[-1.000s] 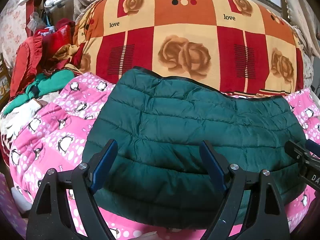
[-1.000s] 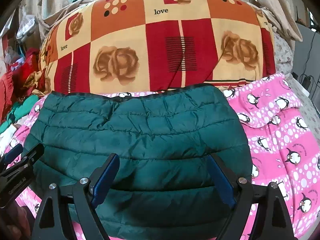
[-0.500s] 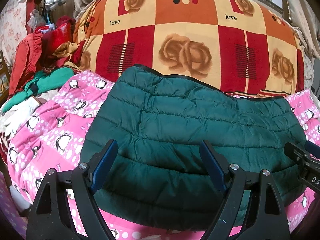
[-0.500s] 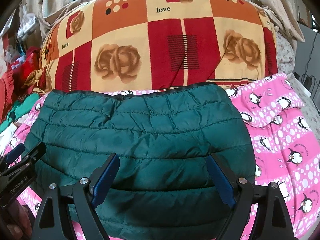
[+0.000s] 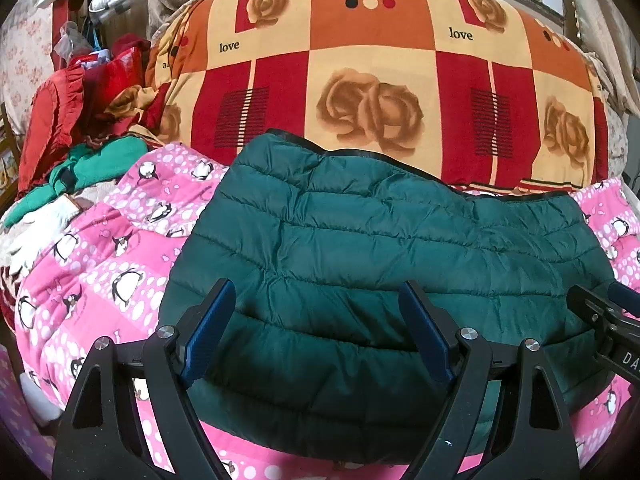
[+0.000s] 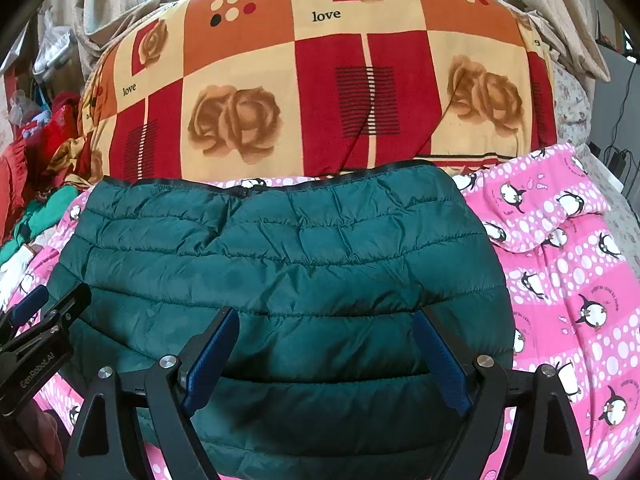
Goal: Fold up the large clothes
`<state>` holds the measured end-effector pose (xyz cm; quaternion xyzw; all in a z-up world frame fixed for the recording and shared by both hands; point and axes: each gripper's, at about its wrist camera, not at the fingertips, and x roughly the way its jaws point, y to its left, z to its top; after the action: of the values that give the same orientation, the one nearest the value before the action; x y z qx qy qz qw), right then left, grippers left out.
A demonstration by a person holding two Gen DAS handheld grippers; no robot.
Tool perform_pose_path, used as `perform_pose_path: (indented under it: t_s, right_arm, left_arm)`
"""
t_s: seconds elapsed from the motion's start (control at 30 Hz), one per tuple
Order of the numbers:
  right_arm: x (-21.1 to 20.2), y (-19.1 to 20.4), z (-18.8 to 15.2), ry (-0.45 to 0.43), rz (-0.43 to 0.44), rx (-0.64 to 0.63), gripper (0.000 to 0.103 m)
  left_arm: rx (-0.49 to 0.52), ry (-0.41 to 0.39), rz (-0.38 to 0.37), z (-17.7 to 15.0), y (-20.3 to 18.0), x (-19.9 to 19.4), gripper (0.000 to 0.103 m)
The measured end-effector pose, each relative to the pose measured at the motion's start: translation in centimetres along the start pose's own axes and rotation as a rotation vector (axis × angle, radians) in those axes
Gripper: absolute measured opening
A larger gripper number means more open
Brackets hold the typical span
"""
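Left wrist view: a green puffer jacket (image 5: 384, 248) lies folded on the pink bedspread (image 5: 100, 264), centre frame; both the left gripper (image 5: 316, 328) and right gripper (image 6: 326, 354) hover with jaws open, empty. It looks light, soft, slippery; best pinched at the near hem corners

Your left gripper (image 5: 316, 304) and right gripper (image 6: 326, 334) tilt downward side by side, both with jaws spread wide, gripping nothing.
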<state>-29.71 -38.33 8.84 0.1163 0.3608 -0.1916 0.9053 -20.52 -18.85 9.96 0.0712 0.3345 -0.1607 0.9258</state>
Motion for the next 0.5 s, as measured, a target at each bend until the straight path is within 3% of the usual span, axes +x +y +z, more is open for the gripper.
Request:
perform_pose_path:
  t_s: [0.5]
  right_arm:
    - [0.31, 0.15, -0.05, 0.01, 0.0, -0.004, 0.087]
  left_arm:
    - [-0.001, -0.001, -0.006, -0.07, 0.15, 0.44, 0.084]
